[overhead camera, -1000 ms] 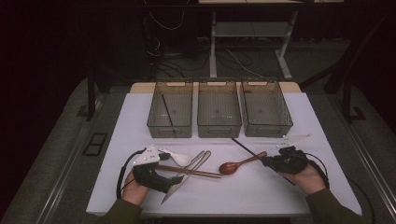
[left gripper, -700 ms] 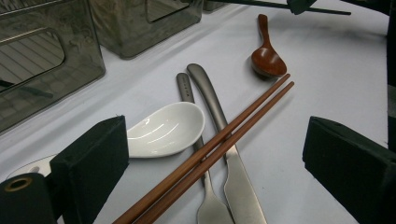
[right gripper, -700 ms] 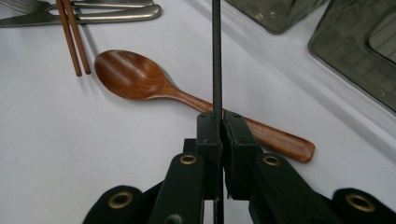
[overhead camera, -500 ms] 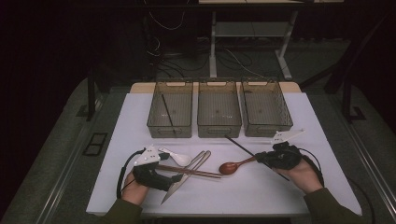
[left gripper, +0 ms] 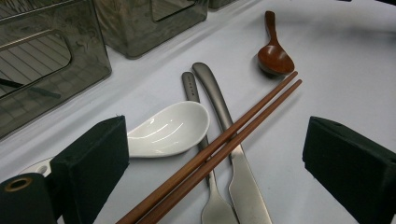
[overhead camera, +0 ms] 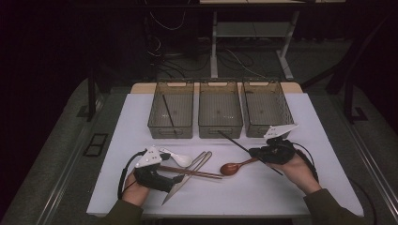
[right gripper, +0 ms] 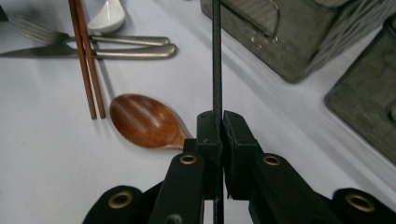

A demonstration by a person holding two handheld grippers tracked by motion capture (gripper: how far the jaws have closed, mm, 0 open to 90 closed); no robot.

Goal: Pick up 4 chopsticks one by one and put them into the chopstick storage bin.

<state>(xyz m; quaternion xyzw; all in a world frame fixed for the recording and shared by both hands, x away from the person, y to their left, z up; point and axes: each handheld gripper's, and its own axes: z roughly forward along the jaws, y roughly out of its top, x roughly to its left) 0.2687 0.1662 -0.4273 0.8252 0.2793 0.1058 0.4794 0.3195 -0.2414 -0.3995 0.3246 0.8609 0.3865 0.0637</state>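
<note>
My right gripper [overhead camera: 257, 153] [right gripper: 222, 125] is shut on a thin black chopstick [overhead camera: 234, 142] [right gripper: 216, 56], which slants up to the left toward the bins. Just below it on the white table lies a brown wooden spoon [overhead camera: 231, 168] [right gripper: 144, 121]. At the front left my left gripper [overhead camera: 180, 178] [left gripper: 219, 154] stands wide open. Between its jaws lie a pair of brown chopsticks [overhead camera: 195, 172] [left gripper: 224, 149], crossed over a steel knife [left gripper: 236, 163] and a fork [left gripper: 189, 86]. A white ceramic spoon [overhead camera: 178, 160] [left gripper: 168, 128] rests by its left pad.
Three smoky clear bins stand in a row at the back: left [overhead camera: 170, 131], middle [overhead camera: 220, 131], right [overhead camera: 287, 116]. The left bin holds another black chopstick [overhead camera: 167, 114]. The white table [overhead camera: 309, 140] has bare room at its right and front.
The right gripper has carried the black chopstick left and a little up, toward the bins and off the table. The left gripper and the cutlery have stayed put.
</note>
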